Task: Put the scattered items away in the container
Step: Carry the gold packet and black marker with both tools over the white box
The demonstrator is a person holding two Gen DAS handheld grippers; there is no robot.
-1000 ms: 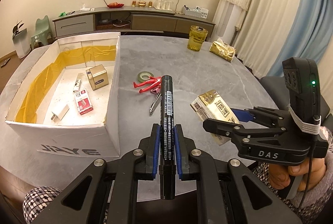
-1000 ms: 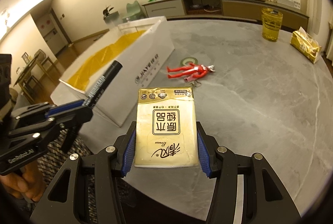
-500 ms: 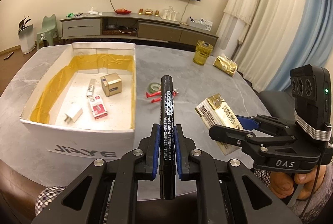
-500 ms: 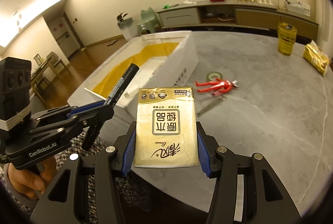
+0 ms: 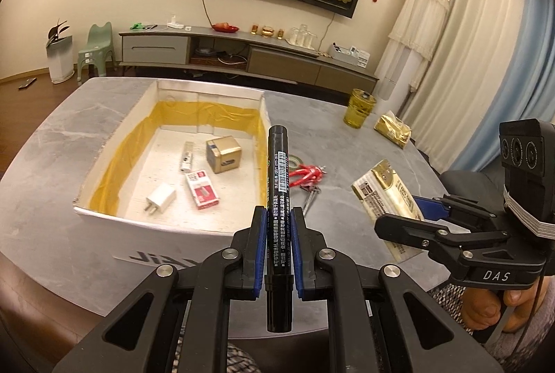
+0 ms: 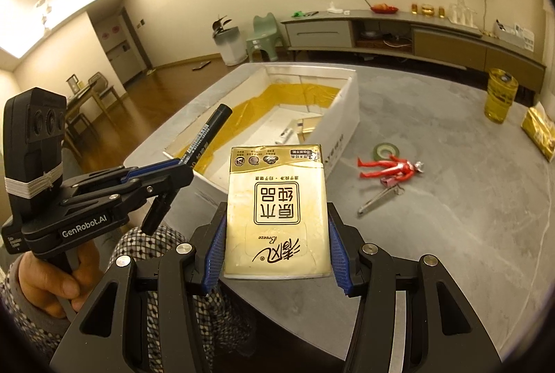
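Jaws of the left gripper (image 5: 278,227) clamp a black marker (image 5: 278,185) at frame centre, while the right gripper (image 6: 275,234) clamps a tissue pack (image 6: 276,210) at lower centre.

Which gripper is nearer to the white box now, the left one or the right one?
Left. The left gripper, holding the marker, is at the white box near wall. The right gripper, holding the tissue pack, is farther to the side.

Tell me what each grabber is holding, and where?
Left gripper pinches the black marker near its lower end. Right gripper squeezes the tissue pack by its long side edges.
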